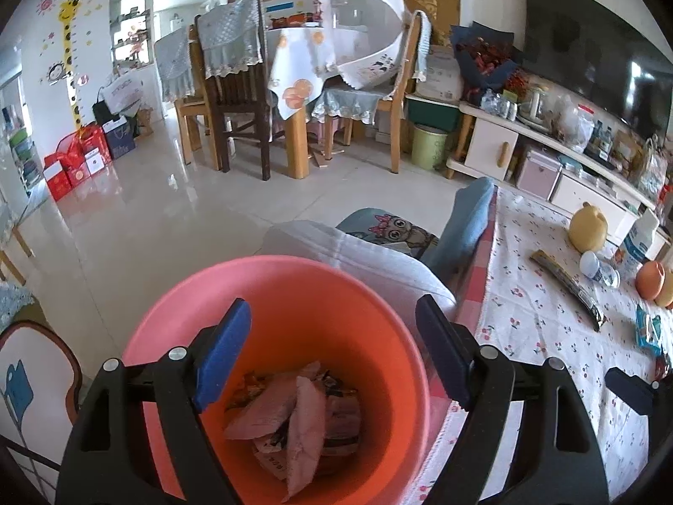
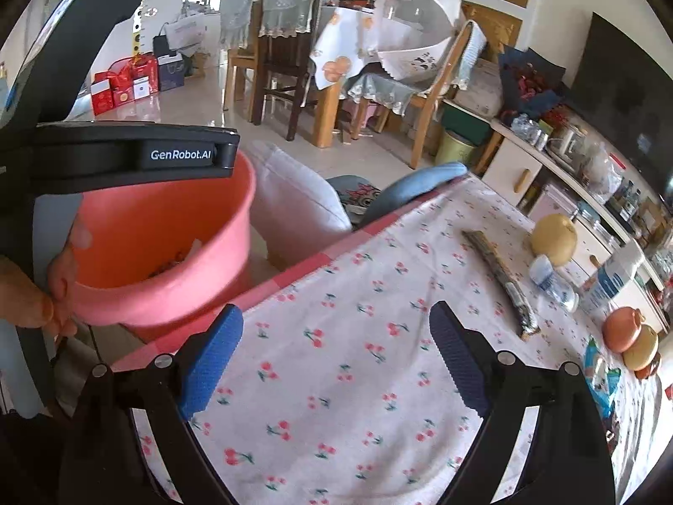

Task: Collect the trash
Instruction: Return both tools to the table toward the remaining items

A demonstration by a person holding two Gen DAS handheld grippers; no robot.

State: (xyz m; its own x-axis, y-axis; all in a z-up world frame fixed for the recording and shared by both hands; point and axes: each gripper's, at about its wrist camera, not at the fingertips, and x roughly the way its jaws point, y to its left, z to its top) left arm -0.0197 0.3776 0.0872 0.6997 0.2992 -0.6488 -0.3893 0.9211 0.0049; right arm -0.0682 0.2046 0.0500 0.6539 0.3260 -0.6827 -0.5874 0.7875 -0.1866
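- Bucket (image 1: 273,320), pink and round, sits dead under the left tool (image 1: 332,353), just off the desk edge; crumpled wrappers (image 1: 294,412) already lie at its bottom.
- Left tool's jaws stand wide apart, nothing between the blue pads (image 1: 223,353). By the look of it, that hand is free for another piece.
- Right tool (image 2: 336,357) hovers over the cherry-print desk (image 2: 336,421), jaws just as wide, nothing held.
- In the right wrist view, the next likely trash is the long dark wrapper (image 2: 500,282) at about one o'clock from the right tool, lying flat and slanted, near a small tipped bottle (image 2: 551,282).
- A blue packet (image 2: 599,378) waits at three o'clock by the desk's edge.
- To do it well, I'd say: come in across the wrapper's narrow width, not along it, pads low to the cloth, and pinch without snagging the fabric.
- Stay clear of the yellow fruit (image 2: 553,240) and the two round fruits (image 2: 631,336) on the far right; those look like keepers, not trash.
- Carry over to ten o'clock and let go above the bucket's mouth, well inside the rim.
- Writing: "GenRobot.AI" in white on the left tool's black body (image 2: 181,154), seen from the right wrist. Labels on the white bottle (image 2: 614,277) are too blurred to read.
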